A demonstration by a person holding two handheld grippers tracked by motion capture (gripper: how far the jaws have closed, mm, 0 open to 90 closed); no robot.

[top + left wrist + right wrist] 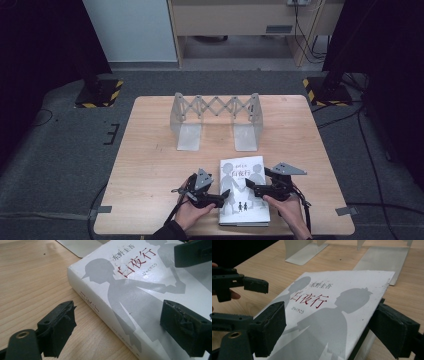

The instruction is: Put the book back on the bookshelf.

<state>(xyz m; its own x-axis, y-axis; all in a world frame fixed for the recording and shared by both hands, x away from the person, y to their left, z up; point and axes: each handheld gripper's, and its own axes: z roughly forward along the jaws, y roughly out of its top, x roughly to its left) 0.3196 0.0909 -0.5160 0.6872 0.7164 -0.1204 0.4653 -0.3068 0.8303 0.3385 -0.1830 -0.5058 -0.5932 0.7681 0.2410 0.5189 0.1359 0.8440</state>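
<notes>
Two hand-held grippers close in on a white paperback at the lower centre of the high view

The book (243, 190) lies flat on the wooden table (150, 165); thick, stiff, glossy-jacketed, likely slippery, best pinched across spine and fore-edge; left gripper (216, 196) straddles the spine edge, jaws wide, gripping nothing; right gripper (251, 189) gapes across the cover's corner, pads seemingly clear; metal bookend rack (216, 120) stands beyond

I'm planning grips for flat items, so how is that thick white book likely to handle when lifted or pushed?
The book looks thick, so probably heavy for its footprint and fairly stiff. Its glossy cover shows reflections, so pads may slip. In the right gripper view the cover's edge appears raised above the pages, so gripping the cover alone would likely let it flop open.
</notes>
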